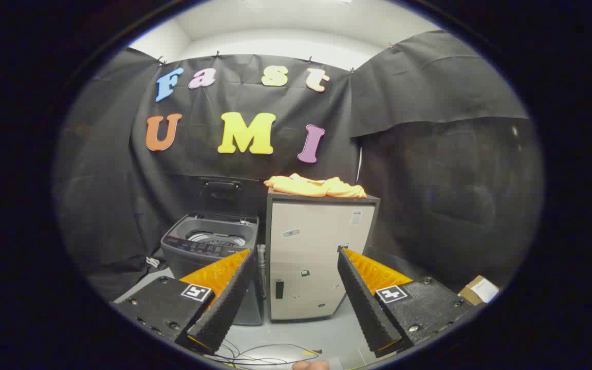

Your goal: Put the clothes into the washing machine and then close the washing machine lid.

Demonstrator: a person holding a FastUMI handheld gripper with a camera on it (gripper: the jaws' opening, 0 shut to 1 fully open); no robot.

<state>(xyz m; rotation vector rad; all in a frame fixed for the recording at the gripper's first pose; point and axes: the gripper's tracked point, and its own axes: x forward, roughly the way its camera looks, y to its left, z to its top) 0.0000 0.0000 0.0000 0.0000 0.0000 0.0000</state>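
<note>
A: Gripper view: tongs (294, 288) spread wide, empty. Where are the clothes (316, 187)?

B: Centre frame, heaped atop the cabinet (316, 257), well beyond the fingers. I'd approach level and pinch the heap's middle; the washing machine (208, 246) at lower left is already open.

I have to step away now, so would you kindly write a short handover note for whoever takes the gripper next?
Gripper: fingers open and empty, aimed at the cabinet, well short of it.
Clothes: yellow, lying in a heap on top of the cabinet.
Washer: on the floor just left of the cabinet, lid up, drum open.
Done: nothing yet.
Left: grasp the clothes, drop them into the drum, then close the lid.
</note>
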